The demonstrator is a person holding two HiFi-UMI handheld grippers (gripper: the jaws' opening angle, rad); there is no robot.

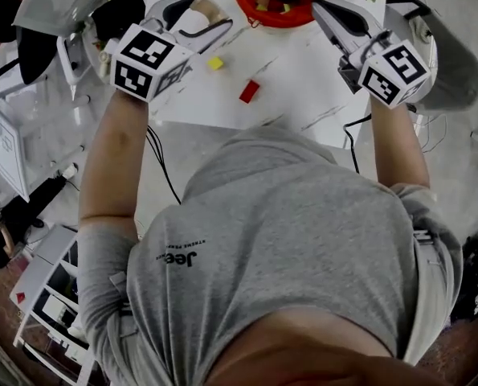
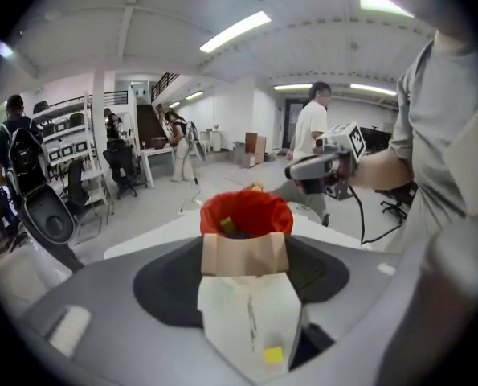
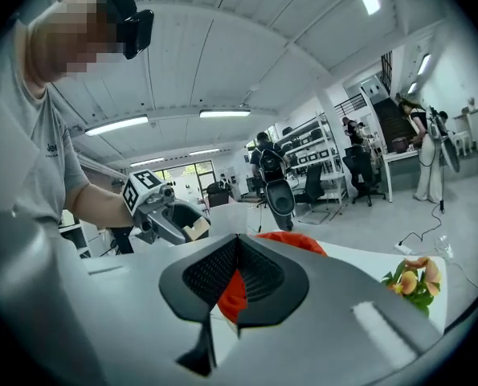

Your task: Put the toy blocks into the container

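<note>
A red container (image 1: 280,13) with several coloured blocks in it stands at the far edge of the white table (image 1: 303,95). My left gripper (image 1: 214,12) hangs left of it, shut on a tan wooden block (image 1: 210,6). In the left gripper view that tan block (image 2: 245,254) sits between the dark pads (image 2: 170,284), with the red container (image 2: 247,214) just behind. A yellow block (image 1: 214,63) and a red block (image 1: 249,92) lie on the table; the yellow block (image 2: 273,355) shows below the jaws. My right gripper (image 1: 323,10) hovers at the container's right, shut and holding nothing, its jaws meeting over the red container (image 3: 291,240).
A small bunch of artificial flowers (image 3: 415,280) lies on the table's far right corner. Grey office chairs (image 1: 455,63) flank the table, and a black cable (image 1: 347,139) hangs off its near edge. People and shelving stand in the room beyond.
</note>
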